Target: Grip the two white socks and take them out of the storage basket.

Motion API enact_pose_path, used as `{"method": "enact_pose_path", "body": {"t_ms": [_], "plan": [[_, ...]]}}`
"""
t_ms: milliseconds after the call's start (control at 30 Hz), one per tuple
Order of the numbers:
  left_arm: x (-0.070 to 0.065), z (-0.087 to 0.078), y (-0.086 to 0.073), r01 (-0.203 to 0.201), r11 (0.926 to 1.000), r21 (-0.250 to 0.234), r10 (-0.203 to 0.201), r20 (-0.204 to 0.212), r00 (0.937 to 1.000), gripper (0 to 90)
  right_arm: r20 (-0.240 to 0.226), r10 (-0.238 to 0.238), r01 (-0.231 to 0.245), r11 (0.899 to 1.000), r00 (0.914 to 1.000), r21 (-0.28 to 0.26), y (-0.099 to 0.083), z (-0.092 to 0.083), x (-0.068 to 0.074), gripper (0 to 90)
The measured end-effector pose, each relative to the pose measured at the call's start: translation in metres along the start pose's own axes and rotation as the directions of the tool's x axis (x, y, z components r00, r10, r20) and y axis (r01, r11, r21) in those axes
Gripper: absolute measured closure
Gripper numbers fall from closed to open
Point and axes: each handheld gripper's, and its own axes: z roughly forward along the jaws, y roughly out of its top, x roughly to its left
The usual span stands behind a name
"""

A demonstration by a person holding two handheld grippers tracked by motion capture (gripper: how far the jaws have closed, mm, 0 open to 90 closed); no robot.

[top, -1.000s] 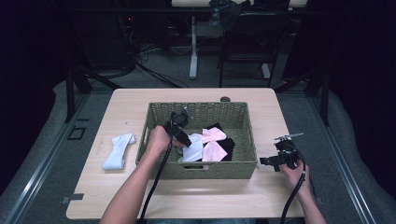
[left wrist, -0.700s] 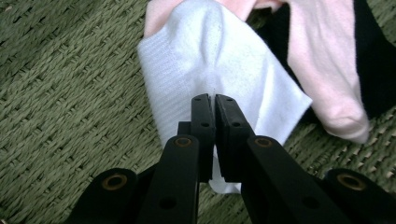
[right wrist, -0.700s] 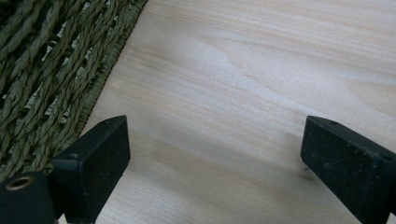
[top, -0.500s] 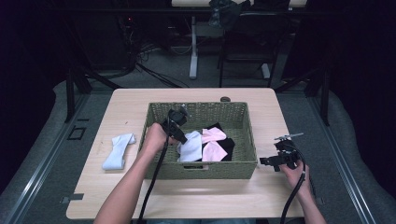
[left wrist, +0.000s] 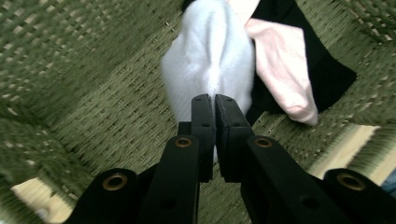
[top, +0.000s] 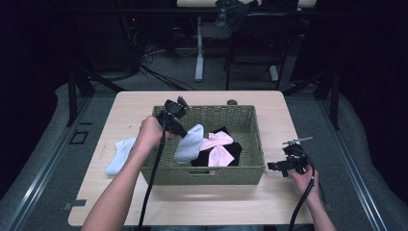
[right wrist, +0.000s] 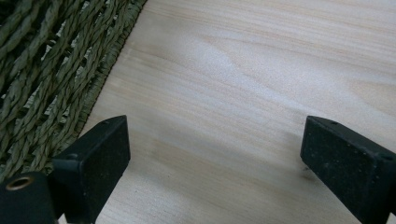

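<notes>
A green woven basket (top: 207,171) stands mid-table. My left gripper (top: 185,135) hovers over its left half, shut on the top of a white sock (top: 188,144) that hangs down into the basket. In the left gripper view the jaws (left wrist: 215,100) pinch the sock's fabric (left wrist: 210,60) above the basket floor. A pink sock (top: 217,147) (left wrist: 280,70) lies on a black garment (top: 234,148) (left wrist: 336,79) inside the basket. My right gripper (top: 275,166) rests on the table to the right of the basket, open, with bare wood between its jaws (right wrist: 215,144).
Another white sock (top: 118,155) lies on the wooden table (top: 216,204) left of the basket. The basket's wall (right wrist: 51,79) is close to the right gripper's left side. Dark floor, cables and stands lie beyond the table's far edge.
The left gripper has risen from the basket floor with the white sock, which now hangs stretched below it. The right gripper has not moved.
</notes>
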Motion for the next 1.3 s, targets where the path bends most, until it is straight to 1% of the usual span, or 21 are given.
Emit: {"method": "enact_pose_path", "body": {"t_ms": [67,100,133,267,300,333,367,500,567,633,733,800,867,900,967,1067,1100,1167,1200,1267,1300], "plan": [[0.000,-0.011,0.002,-0.005,0.9999,-0.014,0.004,-0.016,0.9999,87.2,0.000,0.001,-0.001,1.000,1.0000,0.000,0.000,0.000,0.000,7.9],[0.000,-0.011,0.002,-0.005,0.9999,-0.014,0.004,-0.016,0.9999,87.2,0.000,0.001,-0.001,1.000,1.0000,0.000,0.000,0.000,0.000,7.9],[0.000,-0.018,0.004,-0.002,0.9998,-0.021,0.001,-0.023,0.9997,87.2,0.003,0.003,-0.003,1.000,1.0000,-0.004,0.000,0.000,0.000,7.9],[0.002,-0.030,0.006,0.005,0.9993,-0.037,-0.006,-0.037,0.9993,87.2,0.005,0.008,-0.008,1.000,1.0000,-0.007,0.000,0.000,0.000,7.9],[0.002,-0.030,0.006,0.005,0.9993,-0.037,-0.006,-0.037,0.9993,87.2,0.005,0.008,-0.008,1.000,1.0000,-0.007,0.000,0.000,0.000,7.9],[0.002,-0.035,0.008,0.004,0.9991,-0.042,-0.006,-0.045,0.9990,87.2,0.002,0.003,-0.003,1.000,1.0000,-0.004,0.000,0.000,0.000,7.9],[0.002,-0.035,0.008,0.004,0.9991,-0.042,-0.006,-0.045,0.9990,87.2,0.002,0.003,-0.003,1.000,1.0000,-0.004,0.000,0.000,0.000,7.9],[0.003,-0.046,0.014,0.000,0.9989,-0.046,-0.002,-0.059,0.9983,87.2,0.006,0.001,-0.001,1.000,1.0000,0.002,0.000,0.000,0.000,7.9],[0.003,-0.050,0.017,-0.003,0.9984,-0.057,-0.001,-0.070,0.9976,87.2,0.011,-0.011,0.011,1.000,0.9999,0.006,0.000,0.000,0.000,7.9],[0.004,-0.051,0.018,-0.003,0.9981,-0.061,-0.002,-0.068,0.9977,87.2,0.011,-0.010,0.010,1.000,0.9999,0.006,0.000,0.000,0.000,7.9],[0.005,-0.055,0.022,-0.001,0.9975,-0.070,-0.005,-0.078,0.9969,87.2,0.005,-0.001,0.001,1.000,1.0000,0.001,0.000,0.000,0.000,7.9],[0.008,-0.059,0.024,0.007,0.9965,-0.083,-0.014,-0.082,0.9965,87.2,0.004,-0.003,0.003,1.000,1.0000,0.005,0.000,0.000,0.000,7.9],[0.008,-0.061,0.025,0.008,0.9967,-0.081,-0.015,-0.085,0.9963,87.3,0.013,-0.004,0.004,1.000,0.9999,0.004,0.000,0.000,0.000,7.9],[0.010,-0.064,0.026,0.012,0.9956,-0.093,-0.021,-0.087,0.9960,87.3,0.011,-0.010,0.010,1.000,0.9999,0.001,0.000,0.001,0.000,7.9],[0.011,-0.068,0.028,0.013,0.9949,-0.100,-0.023,-0.095,0.9952,87.3,0.014,-0.015,0.015,1.000,0.9998,0.005,0.000,0.000,0.000,7.9],[0.013,-0.072,0.030,0.021,0.9939,-0.108,-0.032,-0.100,0.9945,87.4,0.009,-0.007,0.007,1.000,0.9999,0.000,0.000,0.001,0.000,7.9],[0.014,-0.077,0.031,0.030,0.9924,-0.119,-0.043,-0.109,0.9931,87.4,0.010,-0.006,0.006,1.000,0.9999,0.002,0.000,0.001,0.000,7.9],[0.016,-0.083,0.032,0.030,0.9922,-0.121,-0.044,-0.117,0.9921,87.4,0.017,-0.008,0.008,1.000,0.9998,-0.001,0.000,0.001,0.000,7.9],[0.016,-0.083,0.032,0.030,0.9922,-0.121,-0.044,-0.117,0.9921,87.4,0.017,-0.008,0.008,1.000,0.9998,-0.001,0.000,0.001,0.000,7.9],[0.020,-0.094,0.033,0.035,0.9902,-0.135,-0.052,-0.129,0.9903,87.4,0.015,-0.011,0.011,1.000,0.9998,0.006,0.000,0.001,0.000,7.9],[0.020,-0.094,0.033,0.035,0.9902,-0.135,-0.052,-0.129,0.9903,87.4,0.015,-0.011,0.011,1.000,0.9998,0.006,0.000,0.001,0.000,7.9]]}}
